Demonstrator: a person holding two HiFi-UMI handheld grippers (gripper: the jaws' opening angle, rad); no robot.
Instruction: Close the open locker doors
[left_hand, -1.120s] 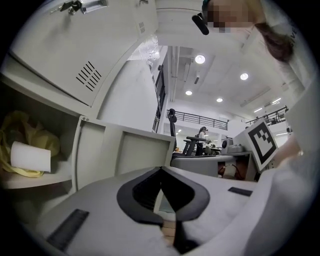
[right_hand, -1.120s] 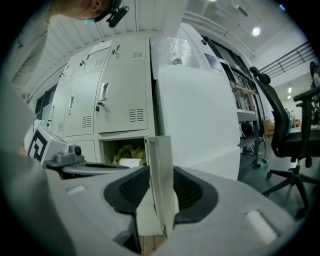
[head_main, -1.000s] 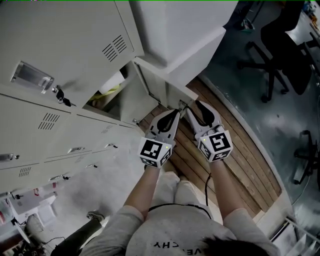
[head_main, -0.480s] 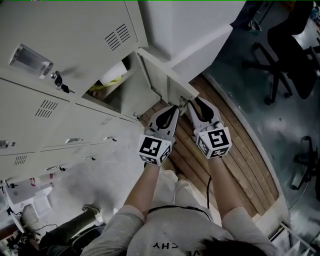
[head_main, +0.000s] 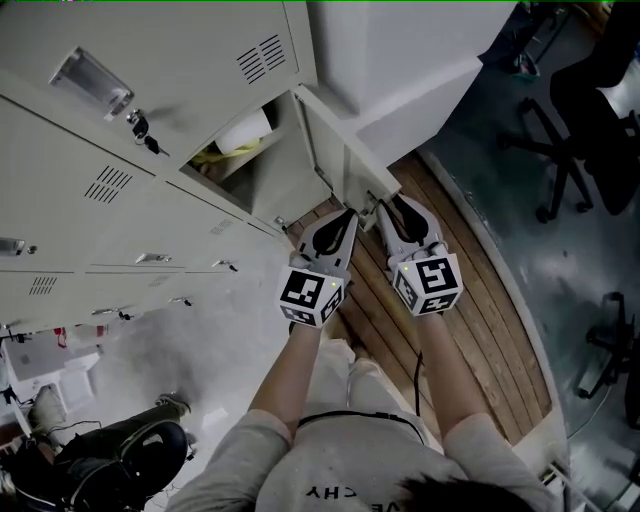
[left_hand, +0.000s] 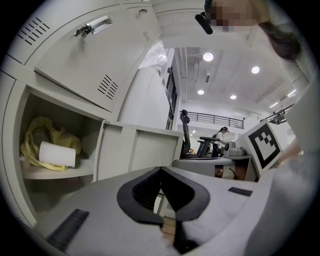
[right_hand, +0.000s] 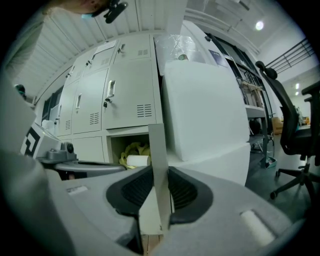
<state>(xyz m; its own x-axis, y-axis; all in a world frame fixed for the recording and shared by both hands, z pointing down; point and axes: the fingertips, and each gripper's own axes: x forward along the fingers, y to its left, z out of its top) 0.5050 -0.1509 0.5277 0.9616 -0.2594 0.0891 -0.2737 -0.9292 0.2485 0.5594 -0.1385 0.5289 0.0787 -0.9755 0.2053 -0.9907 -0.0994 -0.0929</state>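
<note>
The open locker door (head_main: 335, 150) stands out from the beige lockers, and its free edge reaches down to both grippers. My right gripper (head_main: 379, 206) has just been closing its jaws; the door's edge (right_hand: 156, 150) runs upright between them and the pads press on it. My left gripper (head_main: 349, 216) hangs just left of that edge, on the door's inner side, shut with nothing between its pads (left_hand: 175, 192). Inside the open compartment lie a yellow bag (left_hand: 37, 137) and a white roll (left_hand: 57, 154).
A large white block (head_main: 400, 70) stands right behind the door. Below me is a wooden plank platform (head_main: 450, 310), with office chairs (head_main: 570, 130) on the grey floor to the right. Keys (head_main: 140, 128) hang in the shut locker door above. A person's shoe (head_main: 130, 450) is at bottom left.
The lockers and open door have slid right and up in the head view. Both grippers stay at the door's free edge, the left one shifted slightly.
</note>
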